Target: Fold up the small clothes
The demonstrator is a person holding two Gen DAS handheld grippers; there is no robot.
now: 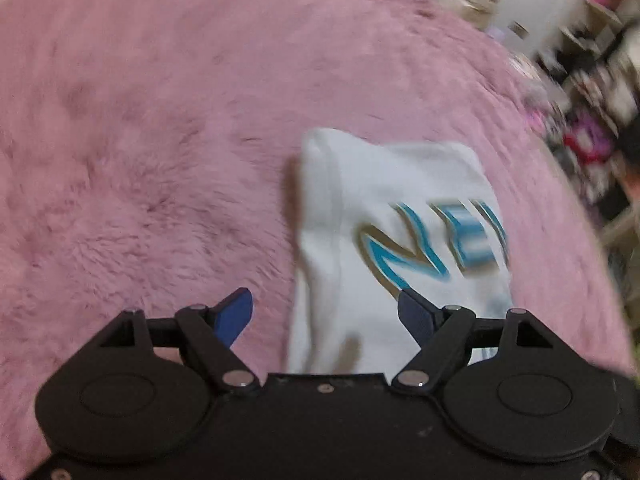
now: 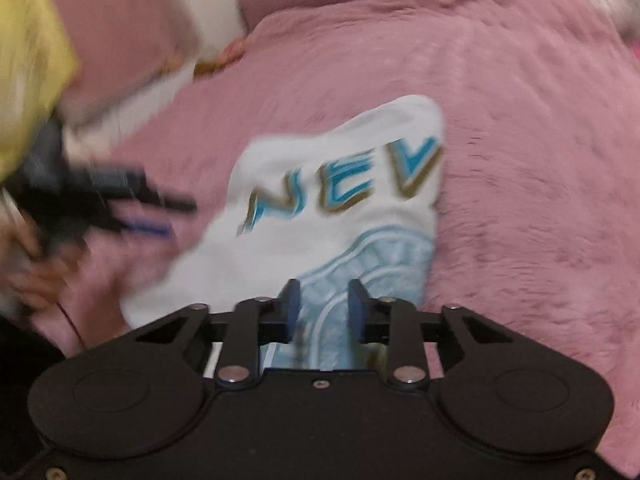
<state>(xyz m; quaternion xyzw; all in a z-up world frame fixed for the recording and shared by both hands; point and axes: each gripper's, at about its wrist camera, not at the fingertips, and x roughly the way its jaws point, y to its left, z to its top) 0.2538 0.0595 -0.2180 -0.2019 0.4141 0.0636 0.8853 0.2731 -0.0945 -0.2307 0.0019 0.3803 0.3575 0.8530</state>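
A small white garment (image 1: 384, 216) with blue and gold letters lies folded on a pink fluffy blanket (image 1: 160, 140). My left gripper (image 1: 326, 304) is open, its jaws wide apart above the garment's near left edge, holding nothing. In the right wrist view the garment (image 2: 320, 216) shows a light blue round print. My right gripper (image 2: 324, 300) hangs over that print with jaws partly open and nothing clamped between them. The left gripper (image 2: 120, 200) shows blurred at the left of the right wrist view, beside the garment.
The pink blanket (image 2: 520, 160) covers the bed all around the garment. A pink pillow (image 2: 120, 32) lies at the far left. Cluttered shelves (image 1: 592, 80) stand past the bed's right edge. A yellow sleeve (image 2: 28, 60) and a hand (image 2: 36, 276) show at the left.
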